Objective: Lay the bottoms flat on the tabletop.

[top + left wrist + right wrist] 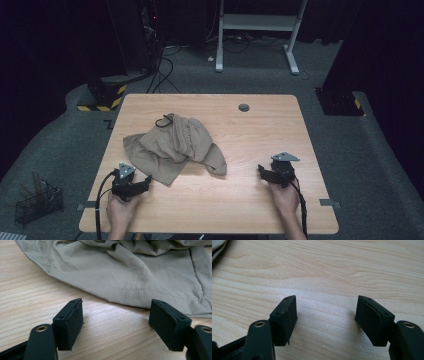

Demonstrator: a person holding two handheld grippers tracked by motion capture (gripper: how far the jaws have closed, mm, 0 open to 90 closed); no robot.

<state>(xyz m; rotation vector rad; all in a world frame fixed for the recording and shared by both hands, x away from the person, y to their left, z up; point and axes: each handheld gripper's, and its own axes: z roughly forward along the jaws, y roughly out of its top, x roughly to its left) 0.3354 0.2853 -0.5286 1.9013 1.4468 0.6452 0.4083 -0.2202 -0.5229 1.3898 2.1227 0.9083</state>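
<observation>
Cloth (175,145): tan, crumpled heap on wooden table (260,200), left of table's middle, dark cord loop at far edge. Left gripper (146,181) just beside cloth's near corner, jaws spread wide, empty, hem close ahead. Right gripper (261,171) well right of cloth, jaws spread wide over bare wood. Round hole (244,107) beyond cloth, near table's far edge.

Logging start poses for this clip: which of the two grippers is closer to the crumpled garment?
The left gripper: its open jaws sit just short of the beige garment's near hem. The right gripper, also open, rests over bare table, well apart.
</observation>
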